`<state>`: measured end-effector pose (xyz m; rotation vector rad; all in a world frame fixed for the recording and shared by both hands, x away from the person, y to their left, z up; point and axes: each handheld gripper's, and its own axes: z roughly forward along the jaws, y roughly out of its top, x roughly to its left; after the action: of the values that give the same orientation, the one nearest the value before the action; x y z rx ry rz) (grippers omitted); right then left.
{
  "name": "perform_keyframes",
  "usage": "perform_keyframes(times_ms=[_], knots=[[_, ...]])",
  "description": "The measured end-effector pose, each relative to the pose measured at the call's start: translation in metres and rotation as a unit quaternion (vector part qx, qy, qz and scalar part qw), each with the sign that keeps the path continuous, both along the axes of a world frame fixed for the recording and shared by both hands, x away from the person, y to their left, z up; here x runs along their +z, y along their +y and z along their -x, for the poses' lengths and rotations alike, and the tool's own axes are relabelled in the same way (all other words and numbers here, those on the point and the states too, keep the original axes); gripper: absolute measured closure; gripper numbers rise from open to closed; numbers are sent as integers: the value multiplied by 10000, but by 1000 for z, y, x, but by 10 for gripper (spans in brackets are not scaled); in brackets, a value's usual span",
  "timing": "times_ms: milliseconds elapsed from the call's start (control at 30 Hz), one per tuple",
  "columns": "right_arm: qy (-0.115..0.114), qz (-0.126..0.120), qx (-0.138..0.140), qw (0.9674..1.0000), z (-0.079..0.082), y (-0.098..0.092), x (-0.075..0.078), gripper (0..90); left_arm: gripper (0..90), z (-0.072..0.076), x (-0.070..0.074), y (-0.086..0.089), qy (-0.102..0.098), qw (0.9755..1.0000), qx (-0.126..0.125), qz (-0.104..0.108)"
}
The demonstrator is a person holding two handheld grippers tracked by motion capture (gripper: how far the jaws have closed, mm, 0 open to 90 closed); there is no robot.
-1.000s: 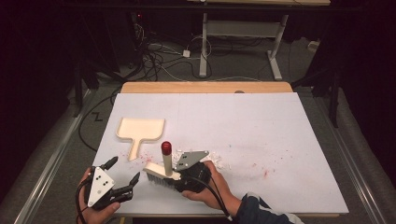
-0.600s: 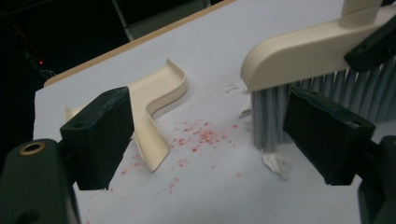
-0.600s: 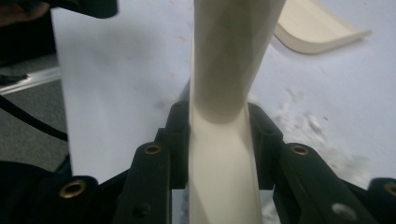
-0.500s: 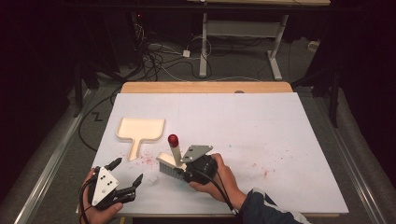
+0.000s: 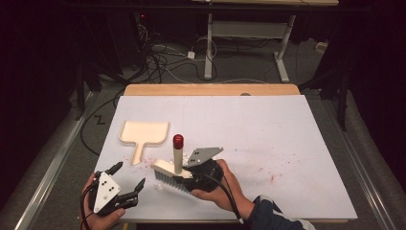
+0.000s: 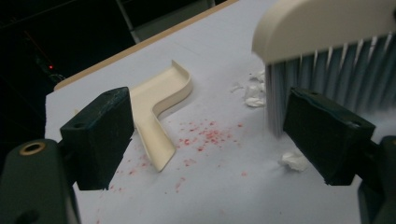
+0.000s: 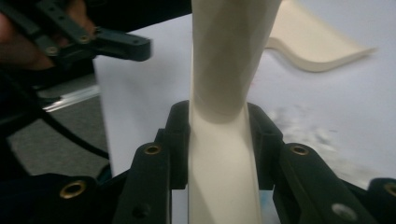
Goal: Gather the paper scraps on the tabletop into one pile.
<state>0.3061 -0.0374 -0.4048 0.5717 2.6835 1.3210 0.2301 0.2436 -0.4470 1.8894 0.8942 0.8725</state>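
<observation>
A cream brush (image 5: 173, 168) with a red-tipped handle stands bristles-down on the white table sheet (image 5: 268, 124). My right gripper (image 5: 190, 178) is shut on its cream body (image 7: 224, 140). A cream dustpan (image 5: 143, 135) lies flat to the left behind it, handle toward me. My left gripper (image 5: 129, 175) is held at the table's front left corner, open, with nothing between its pads (image 6: 100, 135). In the left gripper view the dustpan (image 6: 159, 107) lies ahead and the brush bristles (image 6: 327, 74) hang at the right over white scraps (image 6: 252, 93) and red crumbs (image 6: 201, 137).
More red crumbs (image 5: 270, 176) are scattered on the sheet to the right of the brush. A wooden table edge (image 5: 210, 89) runs along the back. Beyond it are a cable-strewn floor (image 5: 167, 52) and a desk frame (image 5: 249, 33).
The right gripper and the brush have shifted slightly to the right across the sheet. The left gripper has stayed where it was, still open.
</observation>
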Motion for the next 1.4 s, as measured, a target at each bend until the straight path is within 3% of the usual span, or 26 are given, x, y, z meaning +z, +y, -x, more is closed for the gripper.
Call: perform_keyframes(times_ms=[167,233,300,400,600,667,767,867,967,1100,1200,1400], knots=[[254,127,244,9993,6,17,-16,682,159,0,0,0,16,10000,-44,60],[175,237,292,9991,7,22,-21,683,159,-1,-2,-2,87,9999,-108,68],[151,270,235,9992,4,23,-23,682,159,-3,-5,-5,190,9997,-166,24],[44,335,-83,9994,-3,17,-23,682,159,-4,-8,-10,296,9992,-260,-67],[-41,465,-474,9978,-17,-11,-22,682,159,-7,-14,-19,488,9976,-453,-201],[-216,551,-685,9959,-20,-23,-19,682,159,-8,-16,-24,537,9968,-507,-314],[-232,618,-940,9934,-29,-47,-17,682,159,-9,-18,-27,591,9959,-582,-357],[-207,592,-1032,9927,-33,-64,-16,682,159,-12,-20,-33,588,9942,-658,-608],[-336,386,-820,9953,-29,-74,-5,682,159,-11,-22,-41,659,9918,-763,-784],[-496,276,-540,9969,-16,-89,20,683,159,-11,-24,-44,680,9905,-800,-888],[-590,358,-530,9962,-10,-108,30,683,159,-11,-24,-44,694,9905,-796,-879],[-628,624,-637,9940,8,-153,31,683,159,-10,-24,-45,687,9901,-771,-951]])
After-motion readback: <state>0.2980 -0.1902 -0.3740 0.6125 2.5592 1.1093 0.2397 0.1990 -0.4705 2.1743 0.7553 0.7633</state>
